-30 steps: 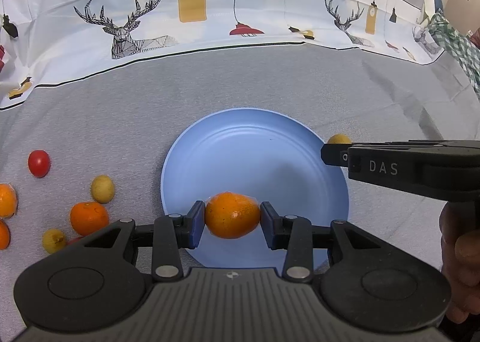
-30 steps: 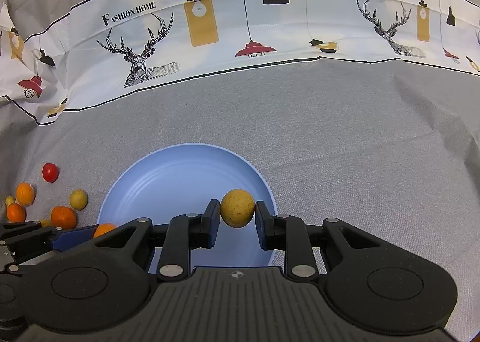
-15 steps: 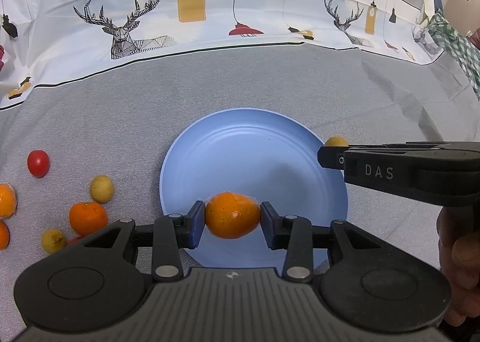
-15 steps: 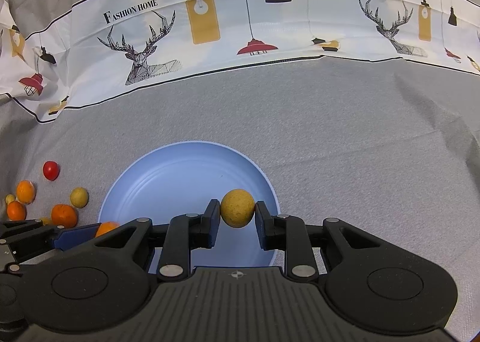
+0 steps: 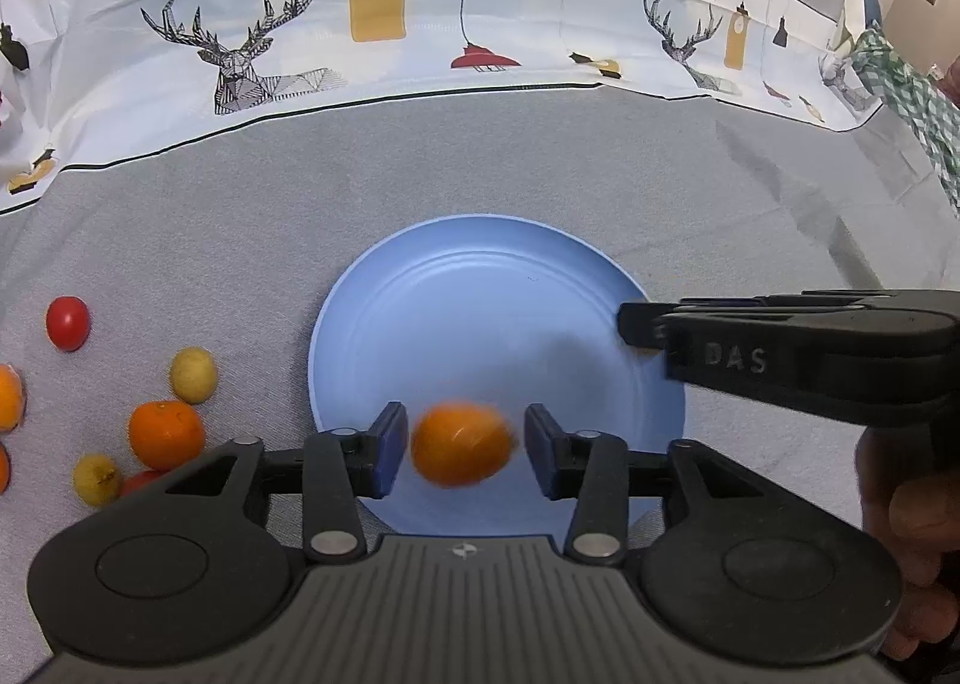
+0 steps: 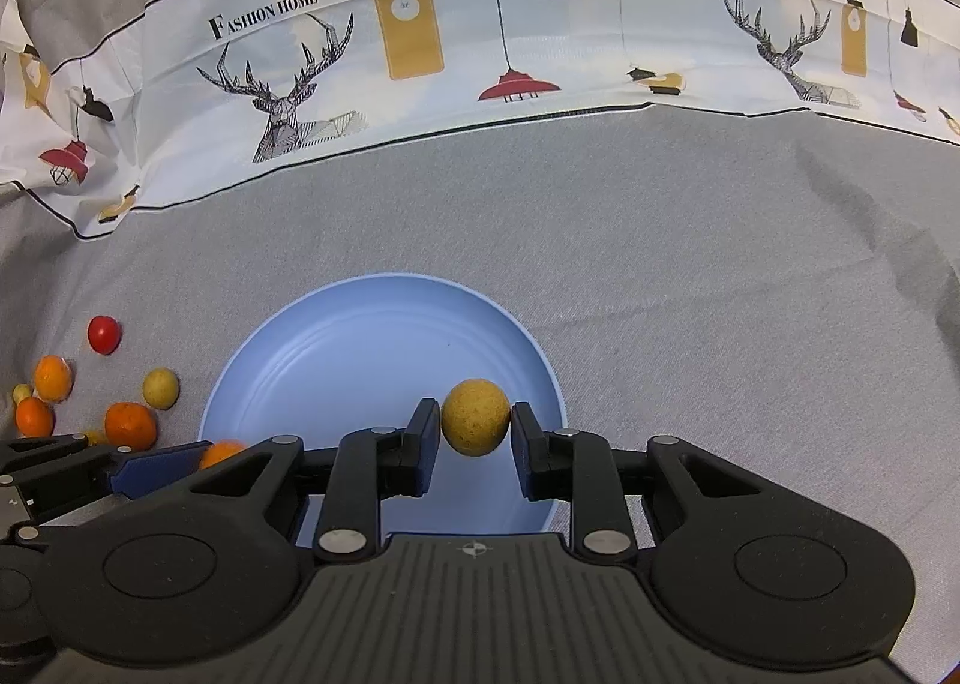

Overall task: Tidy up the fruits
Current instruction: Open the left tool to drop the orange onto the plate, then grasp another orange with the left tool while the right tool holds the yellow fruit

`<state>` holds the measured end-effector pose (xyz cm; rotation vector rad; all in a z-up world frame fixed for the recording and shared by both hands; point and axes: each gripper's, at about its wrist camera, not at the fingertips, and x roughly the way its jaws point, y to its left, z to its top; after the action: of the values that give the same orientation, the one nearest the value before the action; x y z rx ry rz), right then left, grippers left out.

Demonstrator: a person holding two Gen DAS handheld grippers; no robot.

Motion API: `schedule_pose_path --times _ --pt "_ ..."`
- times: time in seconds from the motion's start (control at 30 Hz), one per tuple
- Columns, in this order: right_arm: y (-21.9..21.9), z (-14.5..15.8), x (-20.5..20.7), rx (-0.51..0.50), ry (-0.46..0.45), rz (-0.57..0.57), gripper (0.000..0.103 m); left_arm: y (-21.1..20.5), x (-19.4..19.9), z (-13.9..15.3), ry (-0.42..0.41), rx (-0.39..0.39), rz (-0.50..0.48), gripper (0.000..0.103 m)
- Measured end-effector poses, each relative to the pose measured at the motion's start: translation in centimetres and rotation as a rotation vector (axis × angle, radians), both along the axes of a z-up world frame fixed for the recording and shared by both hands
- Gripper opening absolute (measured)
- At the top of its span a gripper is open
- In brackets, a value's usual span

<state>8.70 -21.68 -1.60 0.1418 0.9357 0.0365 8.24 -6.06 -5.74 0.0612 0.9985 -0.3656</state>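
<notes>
A blue plate [image 5: 480,288] lies on the grey cloth; it also shows in the right wrist view [image 6: 336,360]. My left gripper [image 5: 461,449] has its jaws apart over the plate's near edge. An orange [image 5: 462,444], blurred, sits between the pads with gaps on both sides. My right gripper [image 6: 474,432] is over the plate's right edge with its jaws slightly parted around a yellow fruit [image 6: 475,417]; the right pad touches it and the left shows a small gap. The right gripper appears from the side in the left wrist view [image 5: 780,348].
Loose fruit lies on the cloth left of the plate: a red tomato [image 5: 68,323], a yellow fruit [image 5: 192,374], an orange [image 5: 166,434] and another yellow fruit [image 5: 96,479]. A patterned cloth [image 5: 420,24] rises at the back. A green checked cloth [image 5: 912,84] is at far right.
My left gripper has opened and let go of the orange, which is blurred in motion. My right gripper's jaws have started to part around the yellow fruit. Both grippers moved slightly over the plate.
</notes>
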Motion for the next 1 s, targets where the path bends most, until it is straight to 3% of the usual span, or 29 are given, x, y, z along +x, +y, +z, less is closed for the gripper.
schedule_pose_path --times 0.03,0.07,0.17,0.6,0.9,1.0 --pt "0.0 0.1 0.0 -0.006 -0.002 -0.003 0.049 0.0 0.0 0.1 -0.005 0.002 -0.001 0.05" --pt "0.0 0.2 0.0 -0.009 -0.007 -0.007 0.052 0.0 -0.1 0.1 -0.01 0.004 0.0 0.05" --pt "0.0 0.2 0.0 -0.011 -0.008 -0.02 0.055 0.2 0.0 0.3 -0.019 0.004 0.014 0.05" --pt "1.1 1.1 0.2 -0.043 -0.065 -0.046 0.055 2.1 -0.5 1.8 -0.131 -0.001 0.101 0.05" --pt "2.1 2.2 0.5 0.015 -0.129 -0.084 0.055 4.6 -1.8 3.8 -0.213 -0.001 0.183 0.05" --pt "2.5 2.7 0.4 0.035 -0.156 -0.083 0.055 6.0 -1.9 4.3 -0.207 -0.003 0.218 0.05"
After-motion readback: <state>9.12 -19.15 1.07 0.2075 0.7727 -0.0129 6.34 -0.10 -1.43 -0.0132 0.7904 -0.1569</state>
